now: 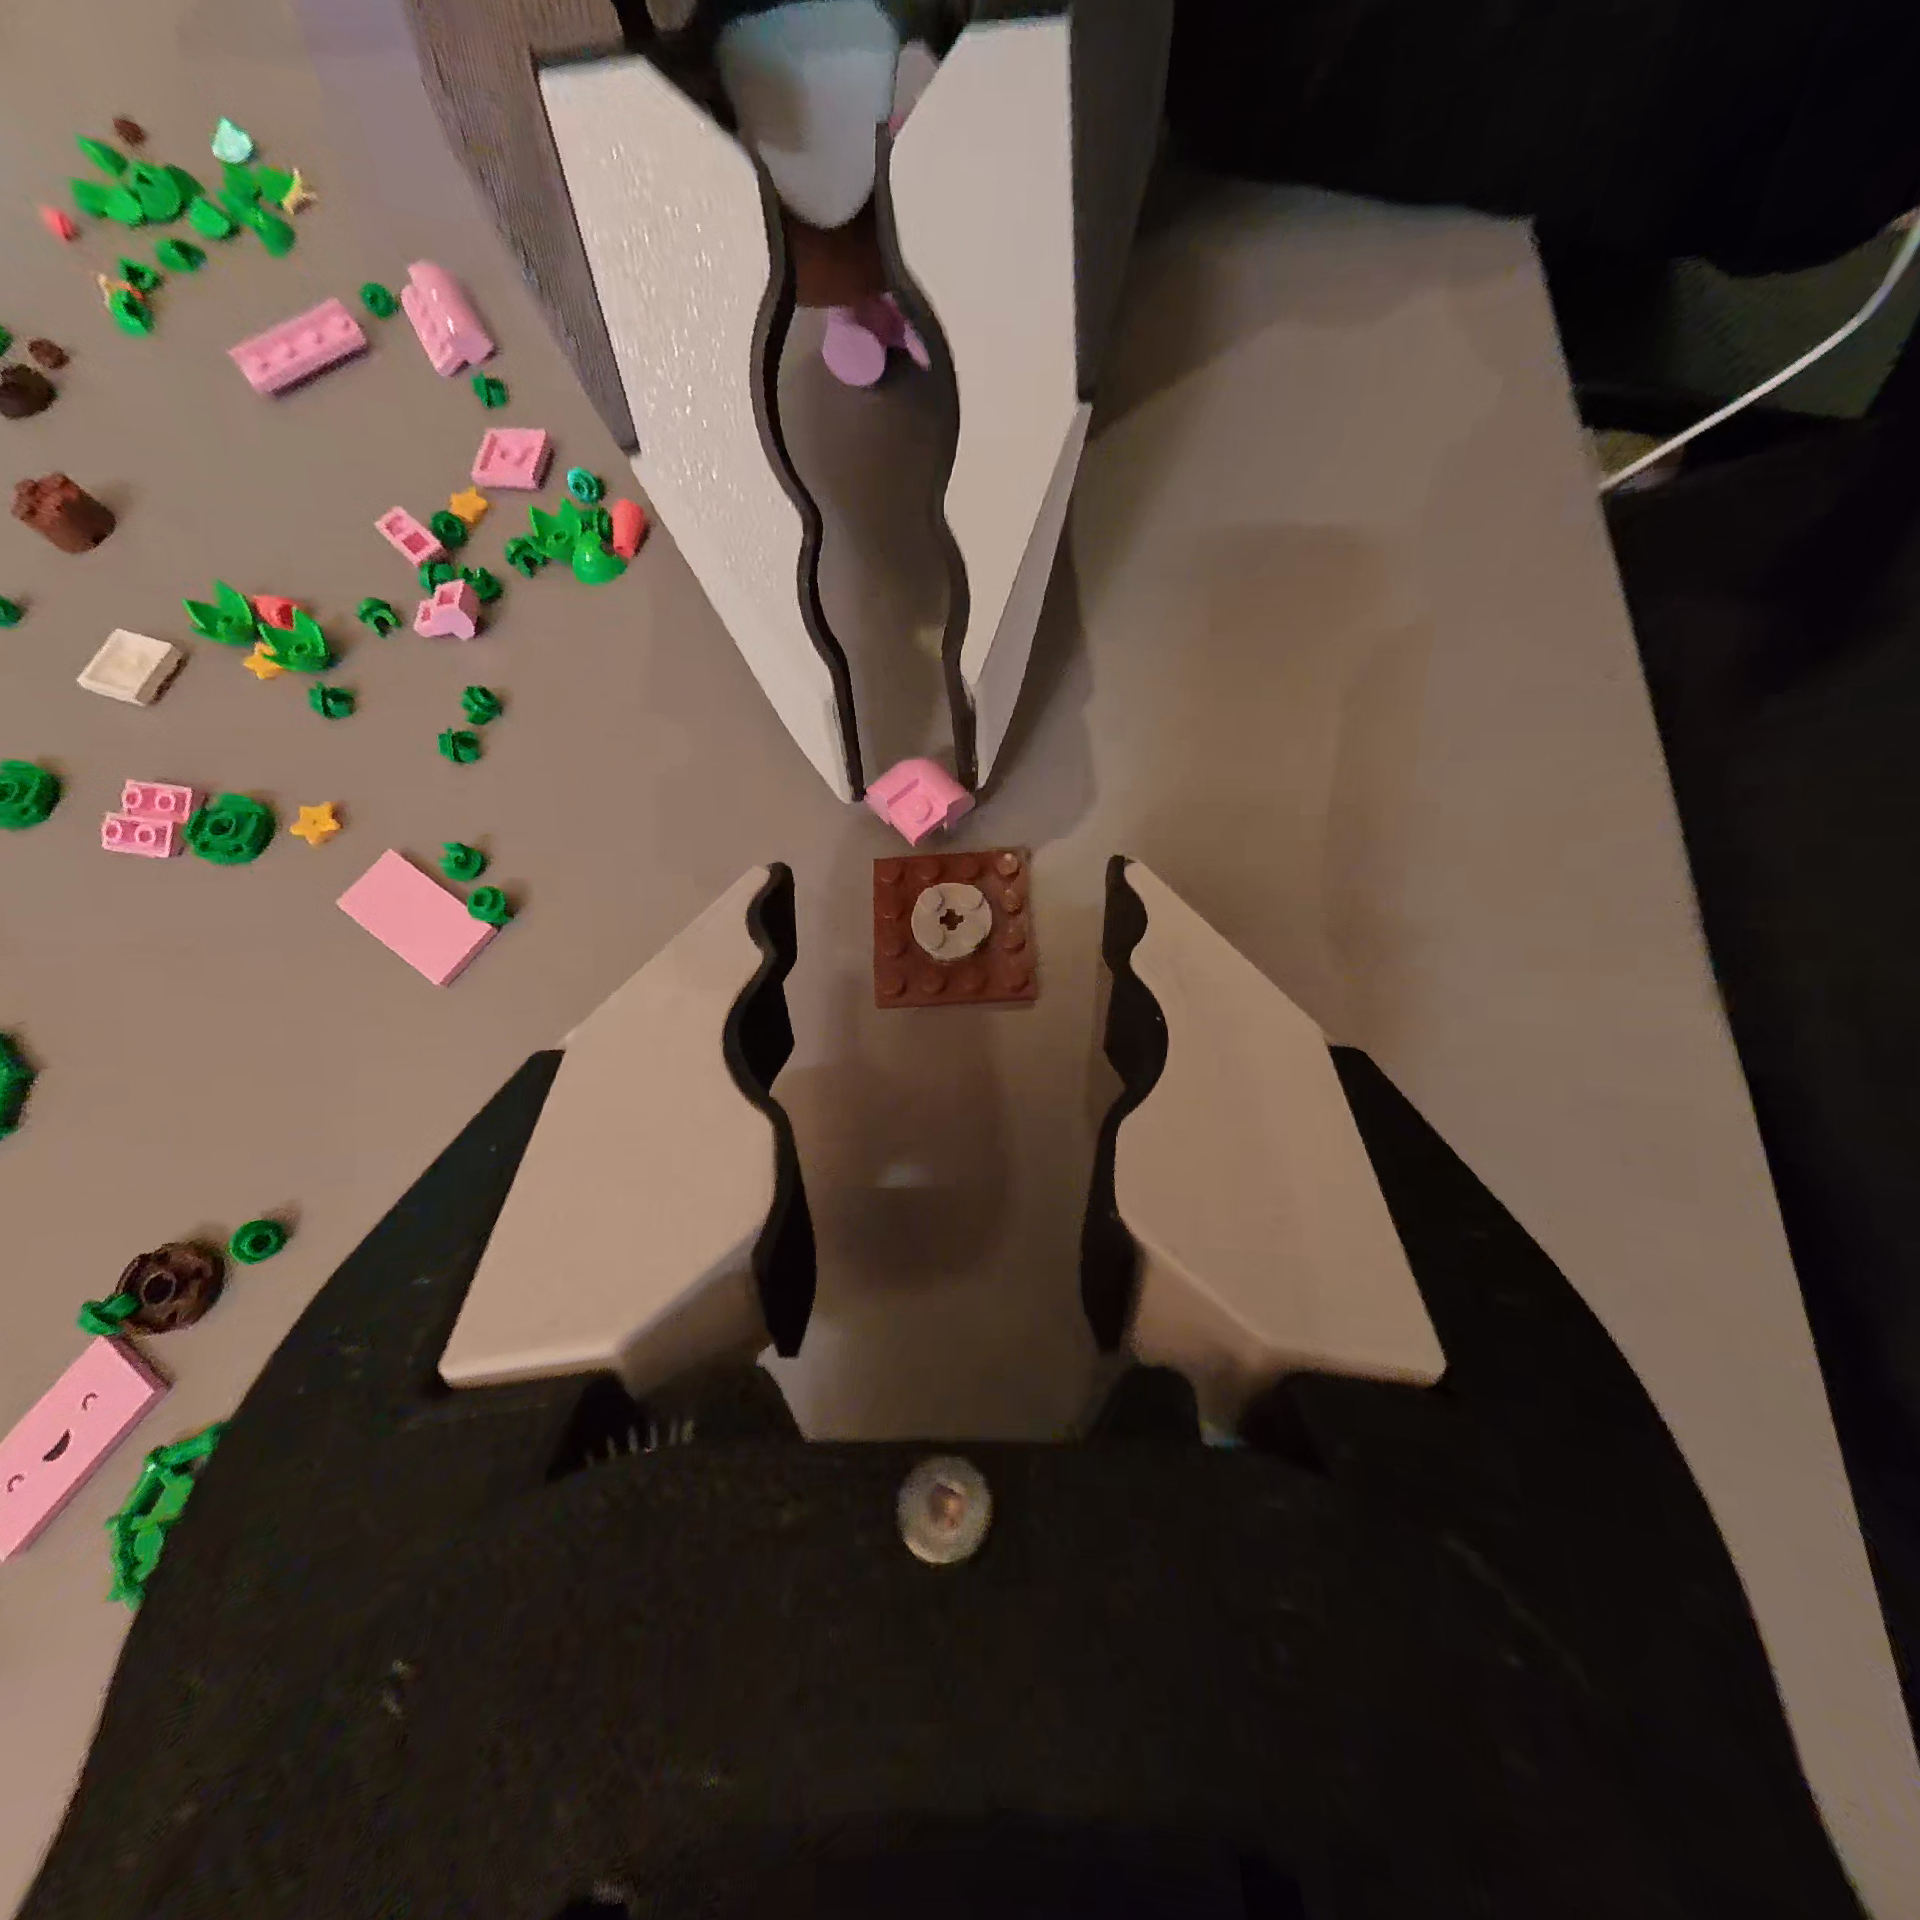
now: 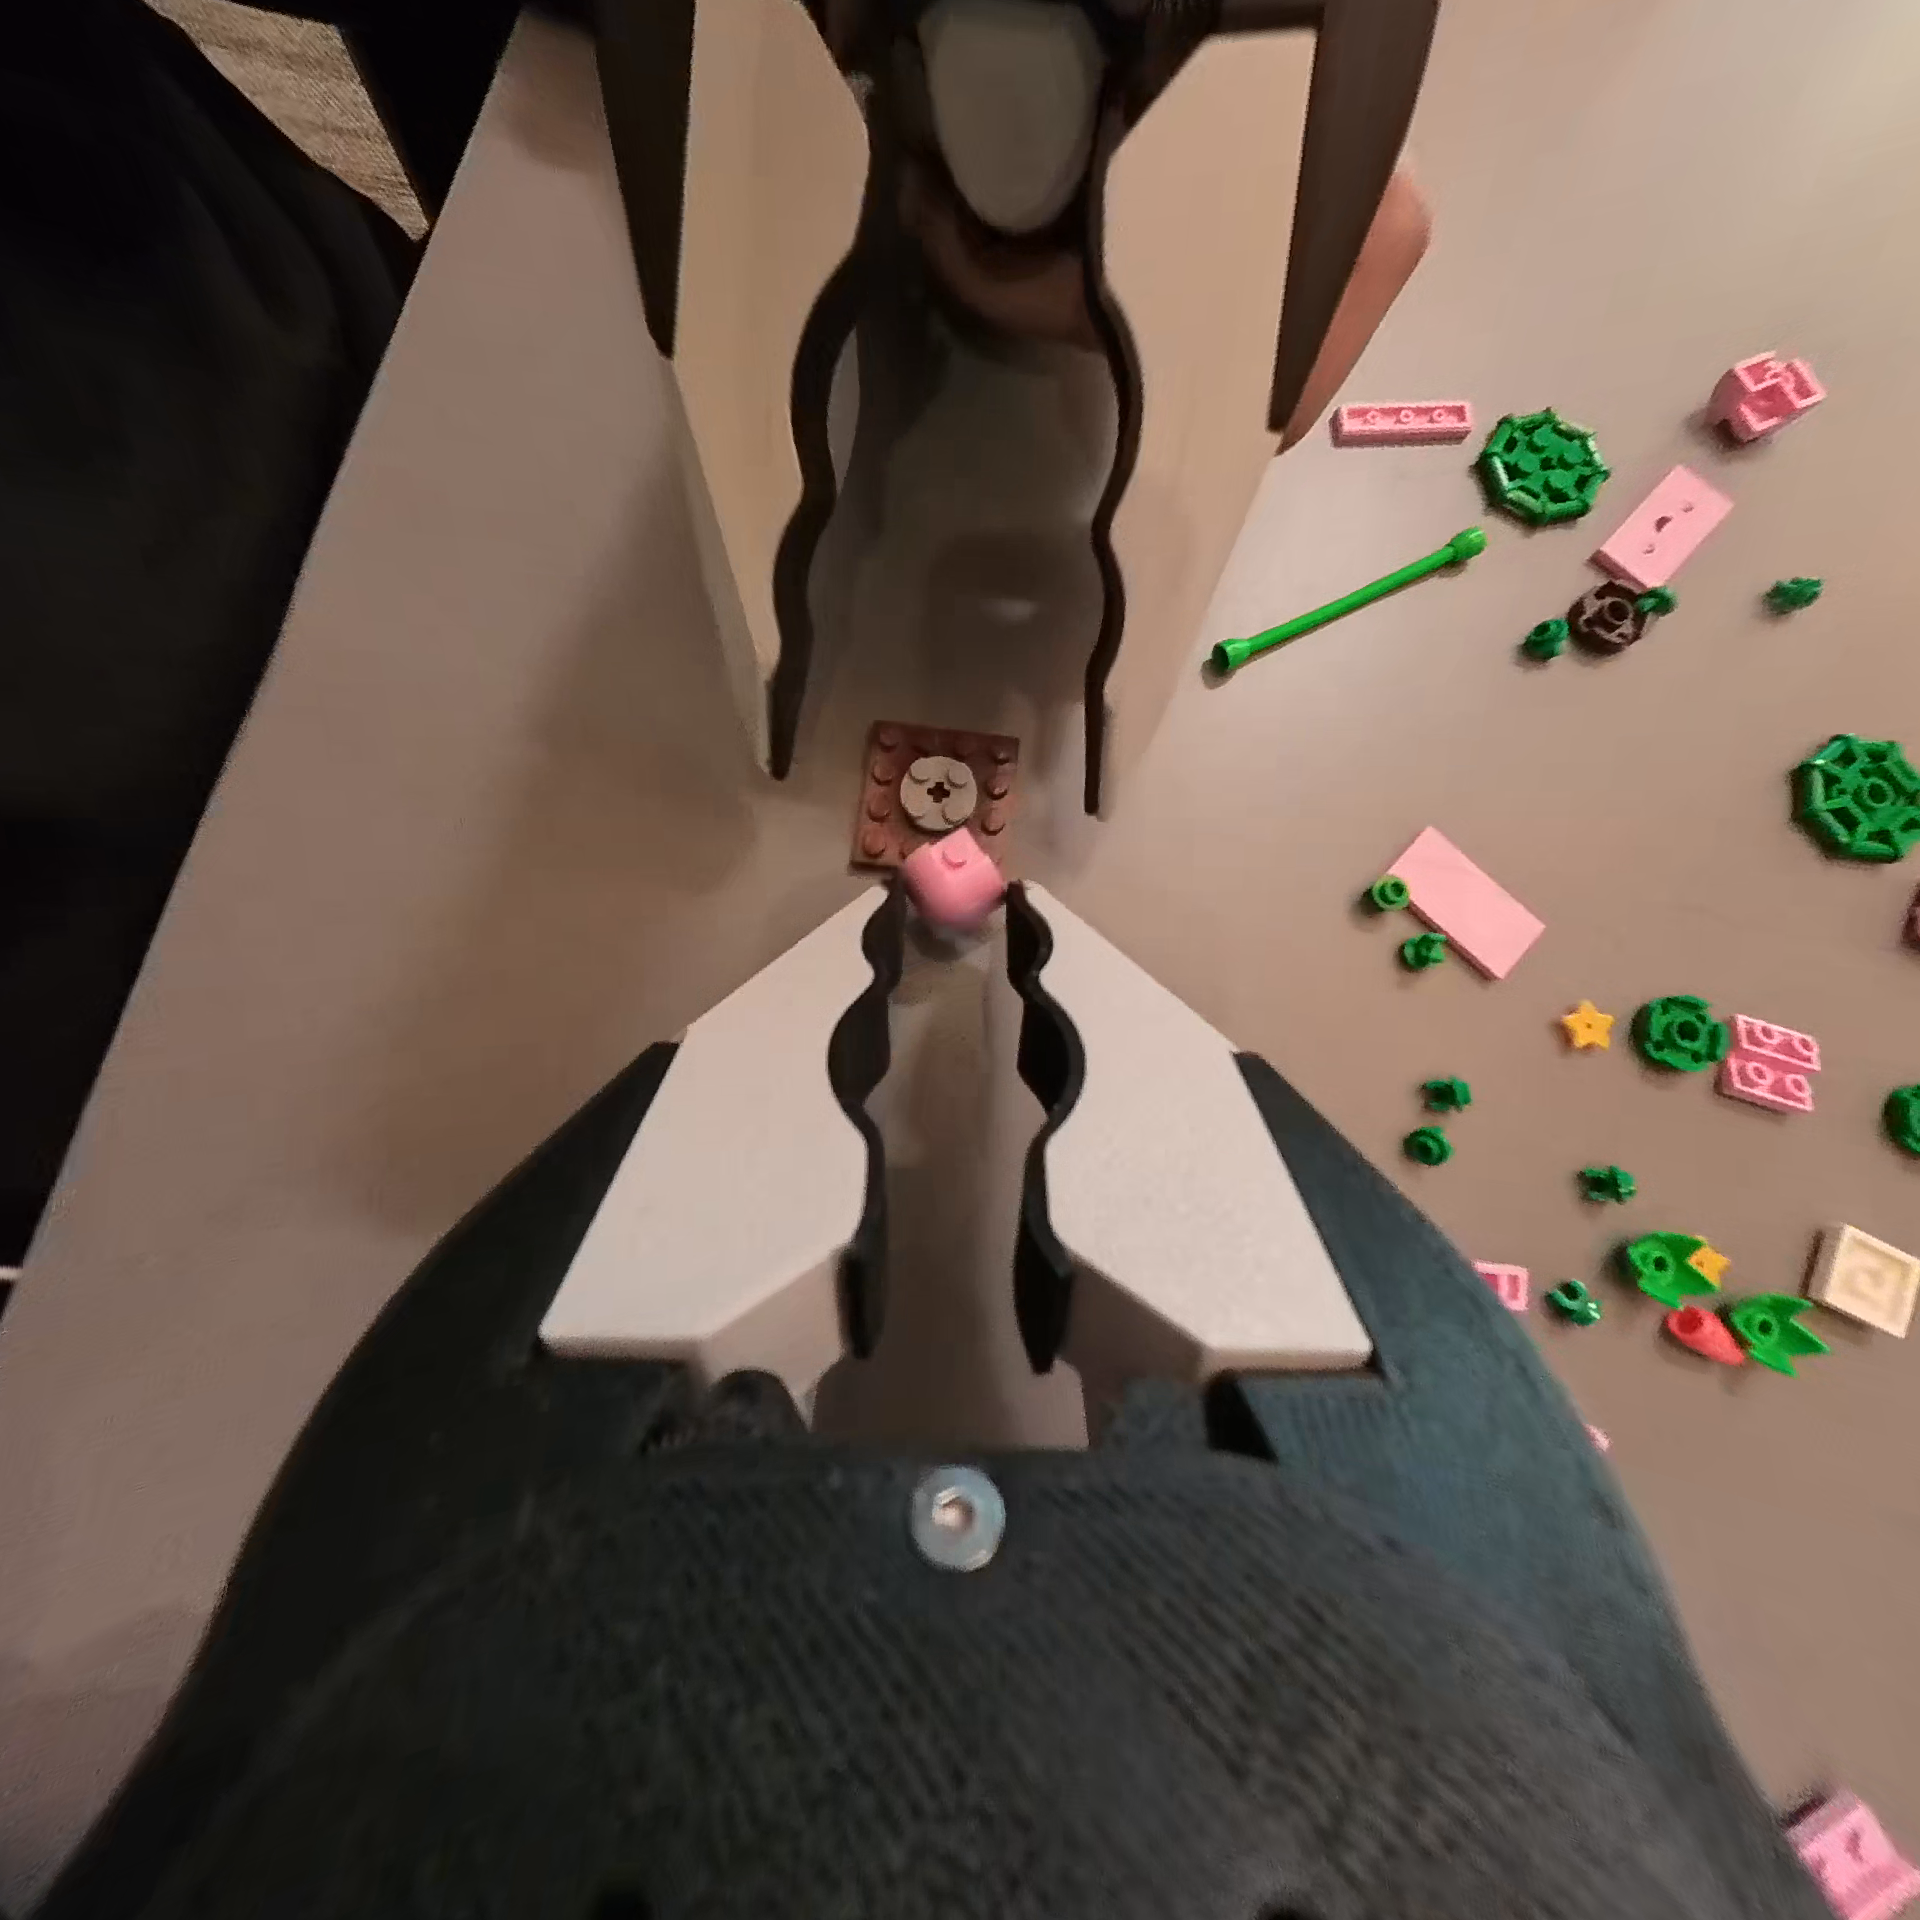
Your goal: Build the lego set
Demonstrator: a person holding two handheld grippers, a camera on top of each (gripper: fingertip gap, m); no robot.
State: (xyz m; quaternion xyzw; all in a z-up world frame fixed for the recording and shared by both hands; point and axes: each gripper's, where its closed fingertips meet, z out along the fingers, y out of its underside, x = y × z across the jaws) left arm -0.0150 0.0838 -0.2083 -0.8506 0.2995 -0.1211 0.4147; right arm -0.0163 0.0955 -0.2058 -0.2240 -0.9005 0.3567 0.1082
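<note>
A brown square plate (image 1: 954, 928) with a grey round piece (image 1: 952, 923) on its middle lies on the grey table. It also shows in the right wrist view (image 2: 935, 795). My left gripper (image 1: 948, 883) is open, its fingers on either side of the plate. My right gripper (image 2: 951, 896) is shut on a small pink brick (image 2: 951, 881) and holds it at the plate's near edge. In the left wrist view the right gripper (image 1: 914, 795) comes in from the far side with the pink brick (image 1: 918, 798) at its tips.
Loose pink, green, brown and yellow pieces lie scattered on the table (image 1: 1299, 727), left in the left wrist view: a pink tile (image 1: 416, 914), a white tile (image 1: 129, 665). In the right wrist view a green rod (image 2: 1349, 601) lies right. The table edge (image 1: 1662, 727) borders dark space. Both grippers' tips are close together, under 4 cm apart. It is some 8 cm from my left tips to the pink tile (image 1: 416, 914). The right camera catches it too, in the right wrist view (image 2: 1462, 902).
</note>
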